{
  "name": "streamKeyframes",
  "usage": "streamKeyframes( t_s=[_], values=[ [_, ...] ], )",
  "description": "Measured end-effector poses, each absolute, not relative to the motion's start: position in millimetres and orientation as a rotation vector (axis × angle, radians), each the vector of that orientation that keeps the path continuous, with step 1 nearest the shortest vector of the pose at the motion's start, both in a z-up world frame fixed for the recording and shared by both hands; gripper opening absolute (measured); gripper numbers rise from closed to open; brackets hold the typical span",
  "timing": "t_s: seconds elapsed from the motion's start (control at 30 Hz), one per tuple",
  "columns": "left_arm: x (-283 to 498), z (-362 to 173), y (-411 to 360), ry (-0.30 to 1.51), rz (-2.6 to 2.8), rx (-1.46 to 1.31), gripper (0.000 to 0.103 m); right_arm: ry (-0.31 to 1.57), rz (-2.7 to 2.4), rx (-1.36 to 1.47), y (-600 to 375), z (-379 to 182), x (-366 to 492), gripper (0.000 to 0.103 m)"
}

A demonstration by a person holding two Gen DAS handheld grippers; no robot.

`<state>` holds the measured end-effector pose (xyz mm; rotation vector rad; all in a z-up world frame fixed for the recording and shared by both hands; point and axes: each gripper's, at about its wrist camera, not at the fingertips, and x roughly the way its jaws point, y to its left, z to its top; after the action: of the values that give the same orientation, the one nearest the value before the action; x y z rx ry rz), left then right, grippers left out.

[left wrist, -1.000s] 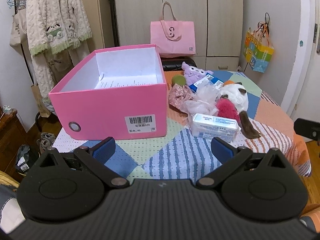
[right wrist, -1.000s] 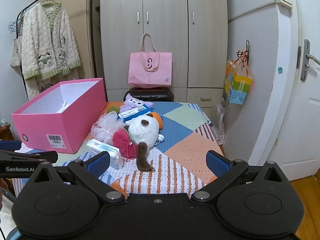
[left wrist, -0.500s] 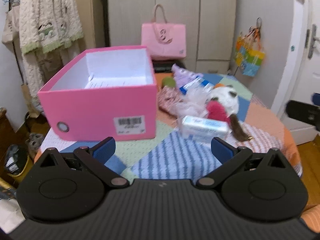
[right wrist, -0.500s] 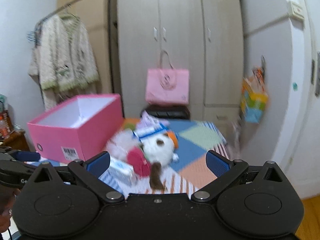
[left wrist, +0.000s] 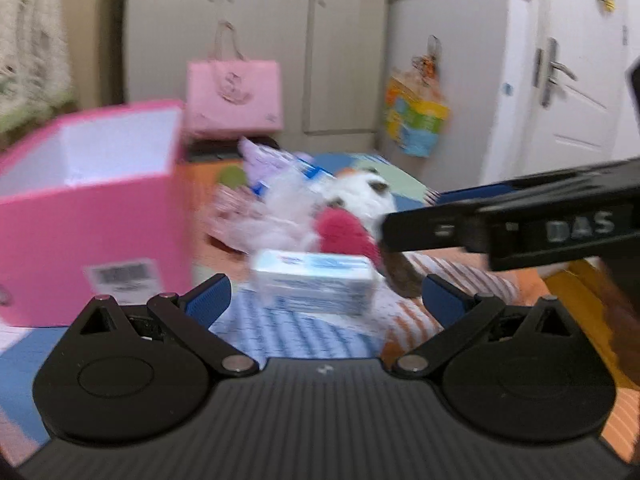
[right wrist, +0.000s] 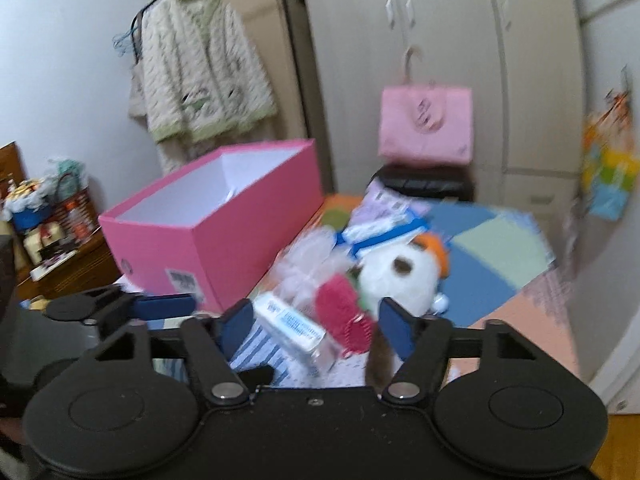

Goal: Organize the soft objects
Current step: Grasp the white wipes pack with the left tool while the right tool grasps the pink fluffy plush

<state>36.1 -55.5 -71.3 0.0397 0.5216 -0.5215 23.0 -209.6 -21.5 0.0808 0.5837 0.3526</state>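
Observation:
A pile of soft things lies on the patchwork table: a white plush dog (left wrist: 360, 196) (right wrist: 400, 276), a red fuzzy item (left wrist: 344, 232) (right wrist: 340, 312), a tissue pack (left wrist: 316, 282) (right wrist: 292, 324), a purple plush (left wrist: 264, 156) (right wrist: 380, 200) and clear-wrapped items (right wrist: 312, 256). An open pink box (left wrist: 92, 216) (right wrist: 224, 232) stands to their left. My left gripper (left wrist: 326, 300) is open in front of the tissue pack. My right gripper (right wrist: 316, 320) is open and empty, close above the red item and dog; it shows from the side in the left wrist view (left wrist: 500, 220).
A pink tote bag (left wrist: 234, 96) (right wrist: 426, 124) hangs on the wardrobe behind the table. A colourful bag (left wrist: 416, 120) hangs by the white door (left wrist: 572, 92). A knit cardigan (right wrist: 200, 80) hangs at the left. A cluttered wooden cabinet (right wrist: 48, 240) is at the far left.
Both grippers have moved forward toward the pile. The right gripper's jaws have narrowed and it now crosses the left wrist view from the right. Both views are motion-blurred.

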Motion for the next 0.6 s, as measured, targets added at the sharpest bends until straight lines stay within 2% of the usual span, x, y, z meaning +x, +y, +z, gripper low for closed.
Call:
streamKeyframes(
  t_s=[0.13, 0.33, 0.6],
  values=[
    [51.0, -83.8, -64.5, 0.508, -0.514, 0.048, 0.103, 0.646, 0.387, 0.097, -209.7, -38.1, 47.3, 0.054],
    [57.5, -93.5, -74.6, 0.437, -0.491, 0.130, 0.103, 0.711, 0.433, 0.078, -212.0, -50.4, 75.4, 0.032],
    [68.8, -96.5, -74.3, 0.452, -0.502, 0.122, 0.098, 0.732, 0.438, 0.004, -213.7, -51.5, 91.6, 0.032]
  ],
)
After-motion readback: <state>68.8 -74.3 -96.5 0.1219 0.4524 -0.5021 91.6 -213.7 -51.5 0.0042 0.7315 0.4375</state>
